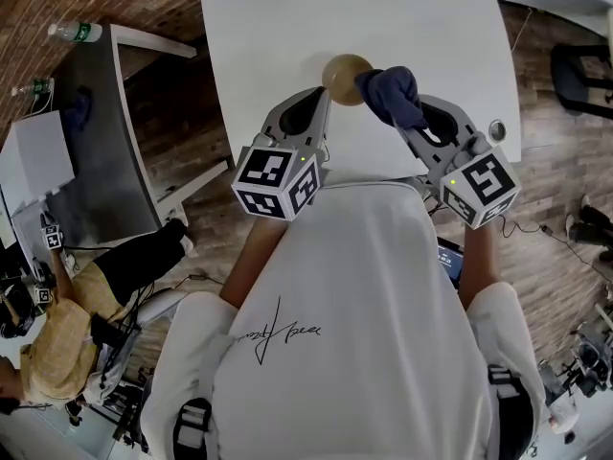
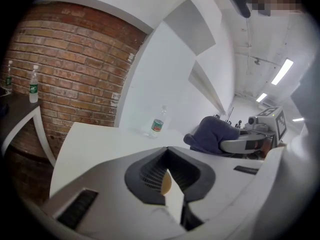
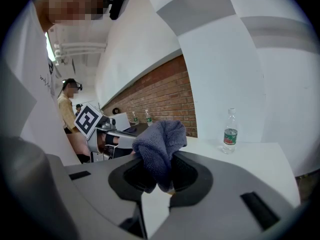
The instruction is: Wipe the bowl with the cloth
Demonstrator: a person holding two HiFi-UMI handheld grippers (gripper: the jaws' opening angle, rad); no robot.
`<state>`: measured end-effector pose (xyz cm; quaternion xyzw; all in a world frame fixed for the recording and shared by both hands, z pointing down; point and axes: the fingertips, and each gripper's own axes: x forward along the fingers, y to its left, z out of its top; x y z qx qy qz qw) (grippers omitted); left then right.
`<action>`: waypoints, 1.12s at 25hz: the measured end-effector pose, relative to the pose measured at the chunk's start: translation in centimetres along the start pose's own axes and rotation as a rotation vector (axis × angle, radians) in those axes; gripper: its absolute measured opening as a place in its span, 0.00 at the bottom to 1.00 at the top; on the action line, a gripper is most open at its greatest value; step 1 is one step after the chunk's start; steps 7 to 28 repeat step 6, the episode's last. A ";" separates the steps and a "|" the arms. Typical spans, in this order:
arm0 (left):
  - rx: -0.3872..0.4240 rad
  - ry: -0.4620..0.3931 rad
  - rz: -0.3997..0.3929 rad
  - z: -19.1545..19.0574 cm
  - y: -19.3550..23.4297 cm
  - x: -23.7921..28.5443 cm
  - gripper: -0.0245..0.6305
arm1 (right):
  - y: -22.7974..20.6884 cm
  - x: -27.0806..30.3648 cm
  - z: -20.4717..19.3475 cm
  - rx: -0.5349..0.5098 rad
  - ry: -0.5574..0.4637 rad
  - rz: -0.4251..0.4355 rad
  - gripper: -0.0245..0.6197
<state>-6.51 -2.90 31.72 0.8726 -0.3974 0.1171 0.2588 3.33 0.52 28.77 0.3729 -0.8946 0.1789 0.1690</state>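
- The person's white shirt (image 1: 364,286) fills the near foreground of the head view, with both marker cubes just ahead of it.
- The left claw (image 1: 325,99) is closed on the rim of the tan bowl (image 1: 343,73). A sliver of the bowl shows between its pads in the left gripper view.
- The right claw (image 1: 407,123) is closed on the dark blue cloth (image 1: 391,92), which bunches up and out over its tips.
- The bowl sits between the two claws over the near half of the white table (image 1: 431,27). Whether it rests on the table cannot be told.
- The cloth meets the bowl's right side.
- A clear bottle (image 2: 158,121) with a green label stands at the table's far edge.
- Beyond it are a white wall and a brick wall (image 2: 75,74).
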 end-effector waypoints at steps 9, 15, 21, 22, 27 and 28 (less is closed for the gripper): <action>0.008 0.019 -0.018 -0.4 -0.2 0.1 0.02 | 0.5 -0.9 -0.5 -0.021 0.011 0.011 0.16; 0.008 0.019 -0.018 -0.4 -0.2 0.1 0.02 | 0.5 -0.9 -0.5 -0.021 0.011 0.011 0.16; 0.008 0.019 -0.018 -0.4 -0.2 0.1 0.02 | 0.5 -0.9 -0.5 -0.021 0.011 0.011 0.16; 0.008 0.019 -0.018 -0.4 -0.2 0.1 0.02 | 0.5 -0.9 -0.5 -0.021 0.011 0.011 0.16; 0.008 0.019 -0.018 -0.4 -0.2 0.1 0.02 | 0.5 -0.9 -0.5 -0.021 0.011 0.011 0.16; 0.008 0.019 -0.018 -0.4 -0.2 0.1 0.02 | 0.5 -0.9 -0.5 -0.021 0.011 0.011 0.16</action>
